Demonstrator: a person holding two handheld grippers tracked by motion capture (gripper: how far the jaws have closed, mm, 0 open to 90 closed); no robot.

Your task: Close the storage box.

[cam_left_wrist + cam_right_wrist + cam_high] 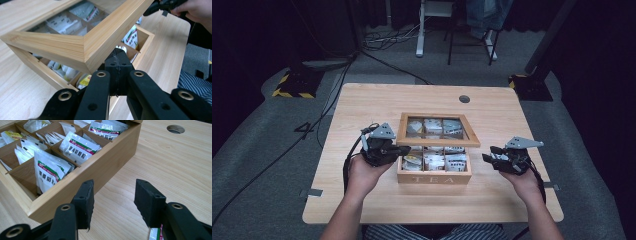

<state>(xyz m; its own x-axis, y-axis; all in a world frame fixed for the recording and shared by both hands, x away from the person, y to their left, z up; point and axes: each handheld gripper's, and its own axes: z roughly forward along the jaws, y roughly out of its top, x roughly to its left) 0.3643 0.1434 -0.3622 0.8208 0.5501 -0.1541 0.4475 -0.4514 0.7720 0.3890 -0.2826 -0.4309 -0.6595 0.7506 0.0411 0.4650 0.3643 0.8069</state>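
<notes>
Wooden table (362, 110): tea box (434, 176), lid (438, 142) half-raised; my left gripper (401, 150) closed under lid's corner, my right gripper (488, 154) part-open, empty.

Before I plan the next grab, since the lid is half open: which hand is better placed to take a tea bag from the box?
The right. Its claw is open and free beside the tea box. The left claw is shut at the raised lid.

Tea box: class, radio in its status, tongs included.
Left tongs shut, propping the lid half open. Right tongs open, empty, beside the tea box. Sachets in every compartment seen. Nothing in the way.
</notes>
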